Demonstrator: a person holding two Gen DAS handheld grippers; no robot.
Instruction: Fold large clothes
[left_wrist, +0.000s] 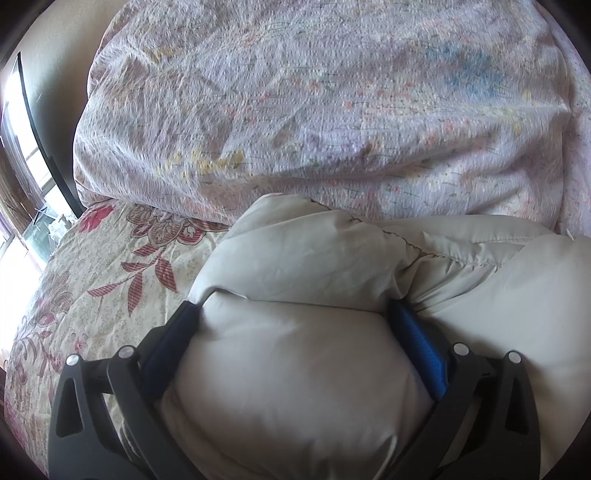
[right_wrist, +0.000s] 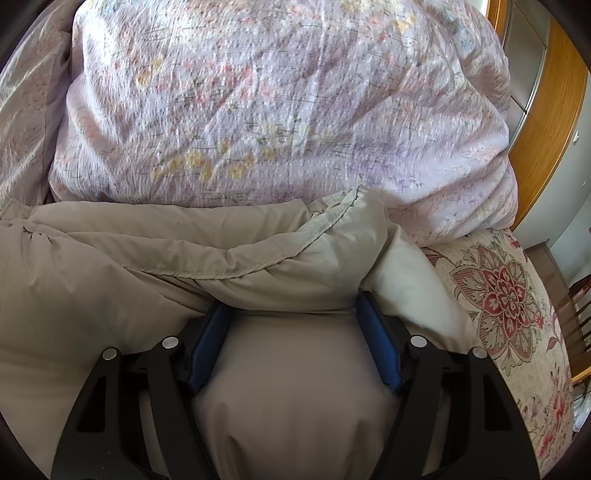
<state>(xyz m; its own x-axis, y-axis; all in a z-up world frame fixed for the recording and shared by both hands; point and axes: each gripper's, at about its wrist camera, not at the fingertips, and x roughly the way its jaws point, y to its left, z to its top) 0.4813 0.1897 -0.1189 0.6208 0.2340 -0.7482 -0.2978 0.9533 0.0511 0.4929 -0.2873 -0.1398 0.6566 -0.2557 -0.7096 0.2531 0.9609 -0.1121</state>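
Left wrist view shows the left gripper (left_wrist: 295, 314) spread wide, clamping a bulge of beige puffy coat (left_wrist: 295, 369), likewise the right gripper (right_wrist: 291, 306), atop a floral bedspread (left_wrist: 92, 266) beside a lilac quilt (left_wrist: 295, 110).

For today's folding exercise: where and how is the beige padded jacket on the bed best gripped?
Probably by its puffy near edge, from the near side, as left gripper and right gripper do: beige padded jacket bulges thick there, filling wide jaws.
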